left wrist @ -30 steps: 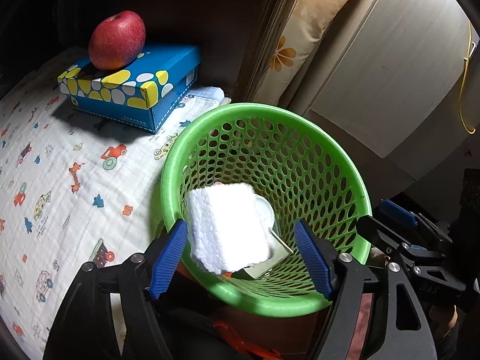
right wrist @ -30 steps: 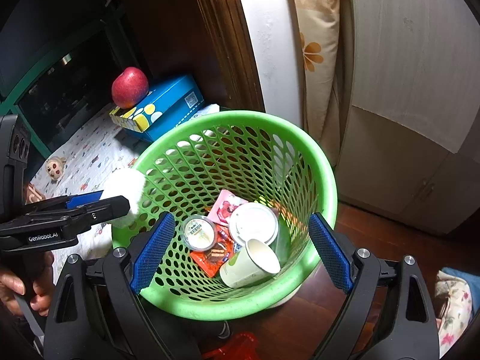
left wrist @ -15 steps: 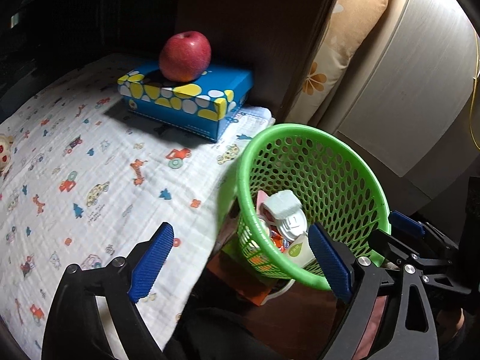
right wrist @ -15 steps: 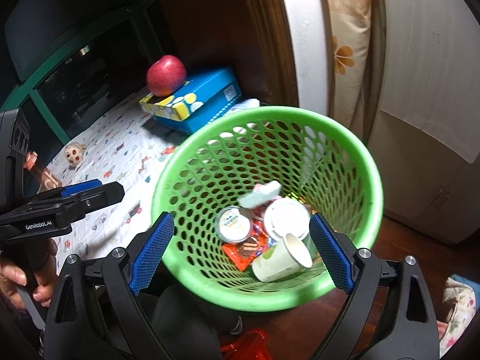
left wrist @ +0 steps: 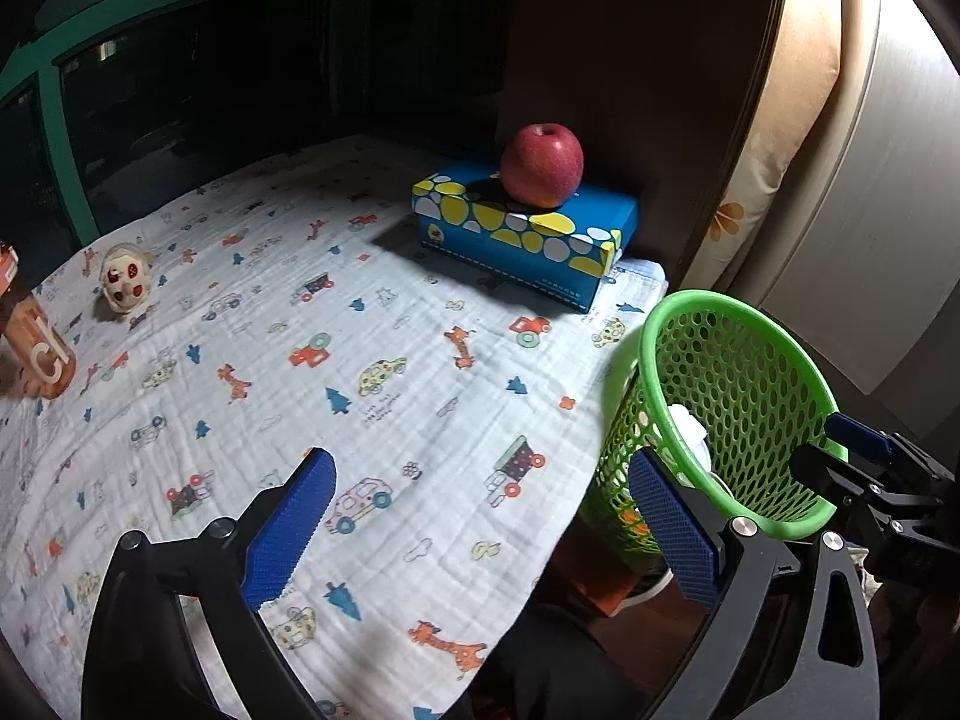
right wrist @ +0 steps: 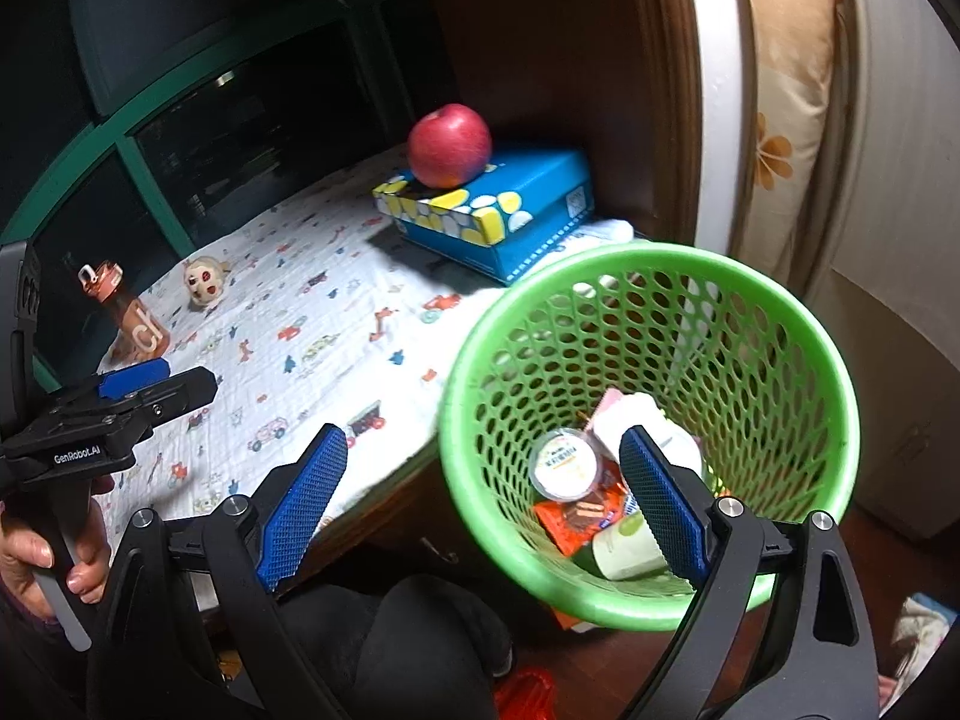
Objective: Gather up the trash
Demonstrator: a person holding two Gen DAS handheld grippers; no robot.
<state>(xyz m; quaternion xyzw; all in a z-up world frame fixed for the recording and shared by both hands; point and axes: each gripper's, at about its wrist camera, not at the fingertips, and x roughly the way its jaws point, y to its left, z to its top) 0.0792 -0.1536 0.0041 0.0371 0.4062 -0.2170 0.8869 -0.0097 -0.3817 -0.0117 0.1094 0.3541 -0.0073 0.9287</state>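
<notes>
Perforated glossy plastic basket (right wrist: 780, 312); matt, seemingly quilted cloth (left wrist: 390, 396).

Bottle (left wrist: 33, 336) — cut off at edge

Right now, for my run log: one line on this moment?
left gripper: opening, empty | right gripper: opening, empty | trash: in basket

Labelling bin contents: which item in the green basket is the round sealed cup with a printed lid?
The small round cup at the left of the pile in the green basket, printed lid facing up. The paper cup below it lies on its side.
</notes>
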